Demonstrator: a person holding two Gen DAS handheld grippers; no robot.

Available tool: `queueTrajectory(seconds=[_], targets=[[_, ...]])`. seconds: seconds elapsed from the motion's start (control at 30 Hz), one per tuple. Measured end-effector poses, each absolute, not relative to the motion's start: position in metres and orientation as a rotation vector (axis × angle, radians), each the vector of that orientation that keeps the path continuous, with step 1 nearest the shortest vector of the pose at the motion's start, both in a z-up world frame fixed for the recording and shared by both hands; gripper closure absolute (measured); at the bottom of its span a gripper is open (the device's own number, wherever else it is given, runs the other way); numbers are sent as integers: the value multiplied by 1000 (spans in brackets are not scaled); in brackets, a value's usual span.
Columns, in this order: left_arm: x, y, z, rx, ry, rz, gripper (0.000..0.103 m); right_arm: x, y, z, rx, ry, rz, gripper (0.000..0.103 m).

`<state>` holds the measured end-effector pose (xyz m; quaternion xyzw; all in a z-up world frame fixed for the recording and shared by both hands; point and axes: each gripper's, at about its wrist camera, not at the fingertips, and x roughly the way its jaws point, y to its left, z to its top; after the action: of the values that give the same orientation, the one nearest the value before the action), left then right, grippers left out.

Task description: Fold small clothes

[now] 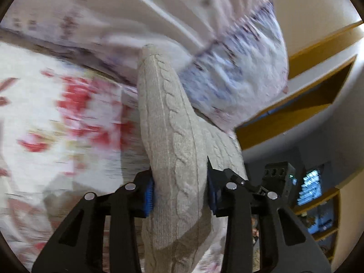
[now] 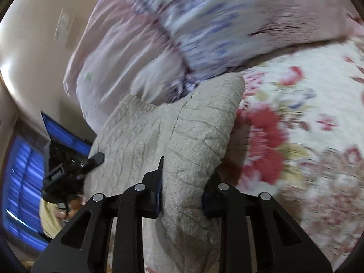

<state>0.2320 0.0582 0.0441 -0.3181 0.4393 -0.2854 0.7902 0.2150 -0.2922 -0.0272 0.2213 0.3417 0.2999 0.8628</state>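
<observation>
a cream cable-knit garment (image 1: 175,136) is clenched in both the left tool (image 1: 180,193) and the right tool (image 2: 182,195), and is held bunched above the floral bedspread (image 2: 307,118), near the pillow (image 1: 238,72). it is judged soft, light and floppy, and is best gripped at edges or corners.

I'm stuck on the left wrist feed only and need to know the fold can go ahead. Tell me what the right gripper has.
Observer: The right gripper is shut on a thick bunch of the same cream cable-knit garment.
Operator: Say what lies past it.
Observer: A floral bedspread with big red blooms, to the right of the knit.
Operator: Report where my left gripper shows in that view.
Observer: The left gripper shows at that view's left edge, its tip against the knit's far side.
</observation>
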Motion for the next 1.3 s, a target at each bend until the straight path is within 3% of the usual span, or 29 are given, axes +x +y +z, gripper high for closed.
queueTrajectory(seconds=[0.07,0.13,0.23,0.37,0.47,0.6,0.77,0.9,0.93,1.03,1.07,1.3], targets=[[237,74,27,-674,991,-522,62,225,-272,-36,413,774,590,75],[240,83,6,-689,1052,-462,54,232,-266,-46,387,814,520,63],[238,87,2,-702,1033,-457,45,234,-276,-50,442,834,517,58],[225,91,27,-564,943,-385,29,202,-297,-30,407,703,397,57],[209,86,41,-445,888,-344,23,173,-296,-10,337,585,387,57],[194,77,43,-348,886,-359,21,160,-267,-4,227,582,468,57],[199,62,23,-238,933,-288,19,179,-232,-34,96,734,418,56],[201,55,22,-194,895,-235,17,182,-226,-30,87,702,370,54],[197,55,25,-186,882,-231,17,177,-225,-27,77,687,361,50],[179,59,34,-178,829,-252,18,155,-221,-22,16,608,315,21],[174,61,36,-180,815,-261,17,143,-222,-19,-4,560,287,17],[131,79,32,-209,759,-220,5,105,-237,-19,48,474,228,10]])
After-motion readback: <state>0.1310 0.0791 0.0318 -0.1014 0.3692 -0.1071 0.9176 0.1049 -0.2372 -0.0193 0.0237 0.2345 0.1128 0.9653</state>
